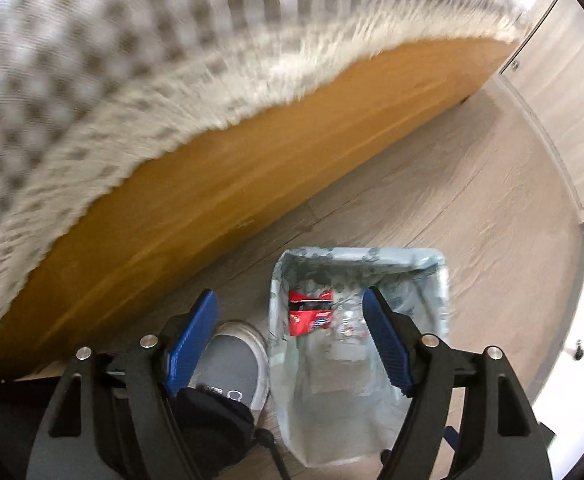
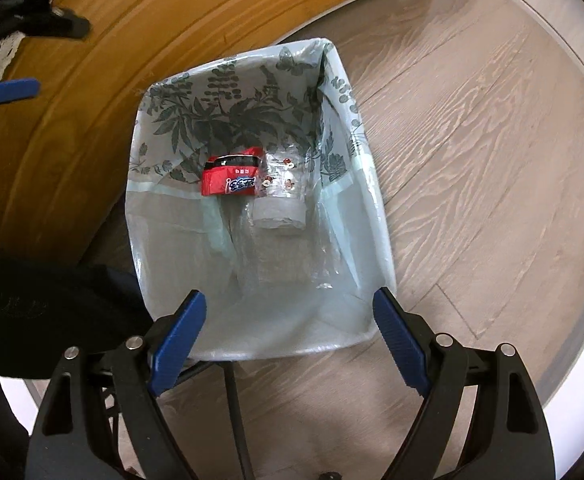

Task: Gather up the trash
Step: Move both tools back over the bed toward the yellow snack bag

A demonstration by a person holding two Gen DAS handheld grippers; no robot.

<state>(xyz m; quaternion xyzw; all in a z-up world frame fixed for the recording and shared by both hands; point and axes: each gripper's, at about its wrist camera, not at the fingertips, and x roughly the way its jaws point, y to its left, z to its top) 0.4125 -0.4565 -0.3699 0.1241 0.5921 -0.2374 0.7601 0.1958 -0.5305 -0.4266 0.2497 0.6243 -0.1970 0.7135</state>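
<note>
A trash bin lined with a pale leaf-print bag stands on the floor beside a wooden piece of furniture. Inside it lie a red snack wrapper and a clear crumpled plastic bottle. My left gripper hangs open above the bin's left side, with nothing between its blue pads. In the right wrist view the bin fills the middle, with the wrapper and the bottle at its bottom. My right gripper is open and empty over the near rim. One pad of the left gripper shows at the far left.
An orange-brown wooden furniture side runs along the bin's left, under a fringed checked cloth. A person's grey shoe stands just left of the bin. Pale wood floor lies to the right. A light cabinet stands beyond.
</note>
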